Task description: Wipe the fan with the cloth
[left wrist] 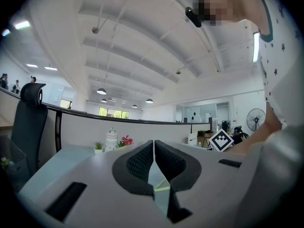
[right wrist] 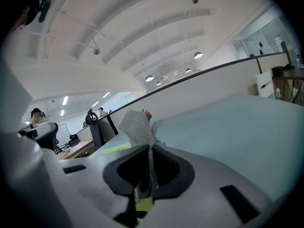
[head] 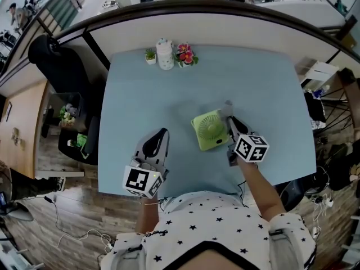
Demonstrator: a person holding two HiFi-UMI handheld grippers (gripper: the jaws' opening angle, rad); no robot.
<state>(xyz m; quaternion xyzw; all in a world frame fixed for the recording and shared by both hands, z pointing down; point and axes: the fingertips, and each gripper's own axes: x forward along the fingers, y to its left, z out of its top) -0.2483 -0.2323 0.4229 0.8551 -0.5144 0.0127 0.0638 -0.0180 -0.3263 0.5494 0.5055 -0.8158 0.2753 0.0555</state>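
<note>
Right gripper (head: 233, 124) with cloth (right wrist: 135, 126) at the fan (head: 209, 129)
The green fan sits mid-surface (head: 270, 89). The right jaws are clenched on the grey cloth just beside its right edge. The left gripper (left wrist: 154, 145) is well to the fan's left, jaws pressed together, empty.

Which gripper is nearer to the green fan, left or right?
Right. The right gripper, shut on the cloth, is at the right edge of the fan; the left gripper is apart, to its left.
</note>
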